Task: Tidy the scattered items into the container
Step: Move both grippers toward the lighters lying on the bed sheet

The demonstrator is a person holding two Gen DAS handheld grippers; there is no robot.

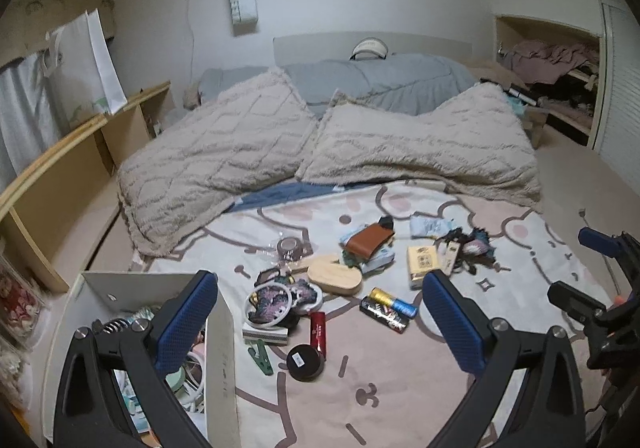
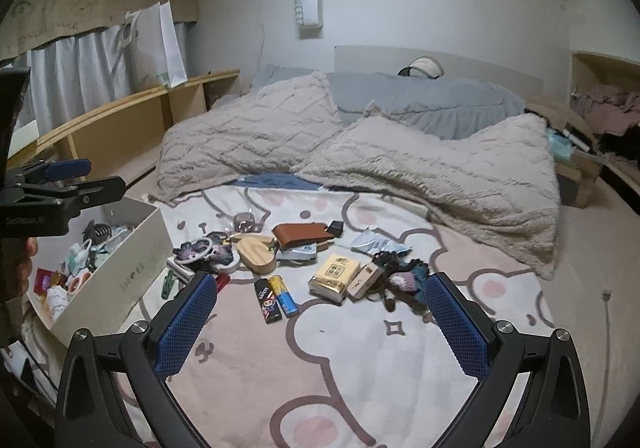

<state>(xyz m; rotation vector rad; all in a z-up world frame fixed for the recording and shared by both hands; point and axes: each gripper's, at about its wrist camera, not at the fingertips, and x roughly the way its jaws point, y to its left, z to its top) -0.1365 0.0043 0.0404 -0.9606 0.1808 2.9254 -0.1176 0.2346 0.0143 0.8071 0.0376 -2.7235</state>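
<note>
I have both claws spread wide and empty above the bed. The left gripper (image 1: 320, 312) hangs over the box's right wall, and the right gripper (image 2: 320, 312) hovers over bare blanket (image 2: 360, 388) near the bed's foot edge, short of the pile.

The box (image 2: 132, 268) sits at the bed's left edge and is already partly filled. The clutter lies mid-bed, just right of it: a round black tin (image 1: 305, 362), a red tube (image 1: 319, 332) and a green clip (image 1: 260, 356) closest to the box, then 2 lighters (image 2: 276, 300) side by side, a wooden case (image 2: 258, 254), a brown pouch (image 2: 304, 234), a yellow pack (image 2: 334, 276) and a dark knitted bundle (image 2: 404, 280) further right.

I judge the step in hand is choosing and reaching for the next piece. For my left claw, the black tin is the sensible pick: it stands nearly clear of its neighbours, close to the box, so the carry is short. I would come down with 1 finger either side of its rim, keeping off the red tube that touches it. The blanket is soft, so pressing too deep may sink the tin and spoil the grip.

For my right claw, the lighters are nearest. They lie touching, so I would close along their long sides and take both, or nudge one free first.
</note>
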